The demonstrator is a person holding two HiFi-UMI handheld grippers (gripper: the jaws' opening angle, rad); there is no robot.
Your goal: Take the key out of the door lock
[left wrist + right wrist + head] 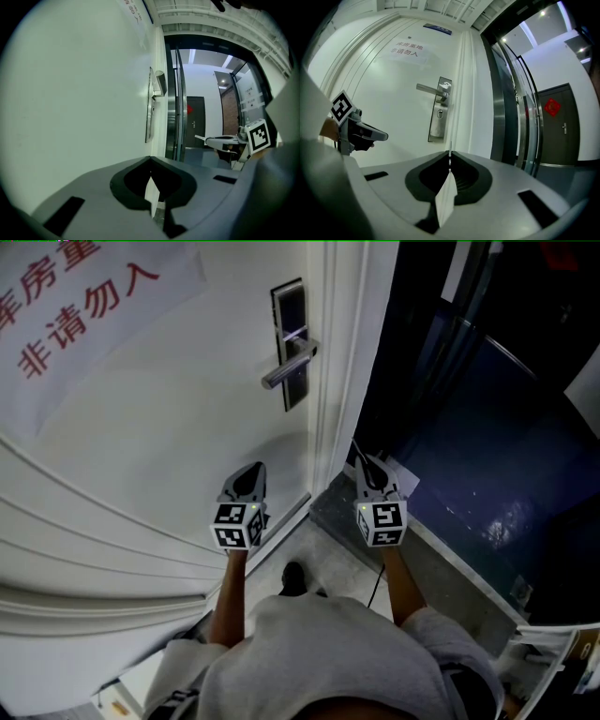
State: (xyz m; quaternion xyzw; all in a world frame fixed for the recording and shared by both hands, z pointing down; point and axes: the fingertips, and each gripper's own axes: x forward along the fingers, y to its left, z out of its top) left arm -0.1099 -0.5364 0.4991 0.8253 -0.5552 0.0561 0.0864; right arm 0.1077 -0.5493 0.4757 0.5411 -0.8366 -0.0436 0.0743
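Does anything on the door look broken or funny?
Nothing stands out. The door, its handle and the lock plate look whole and straight. Whether a key sits in it is too small to tell.

Narrow silver door lock, upright.

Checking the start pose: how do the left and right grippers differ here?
The left gripper hangs close beside the white door, the right gripper farther out by its edge. The left sees the lever handle edge-on, the right nearly face-on. Both are shut and empty.
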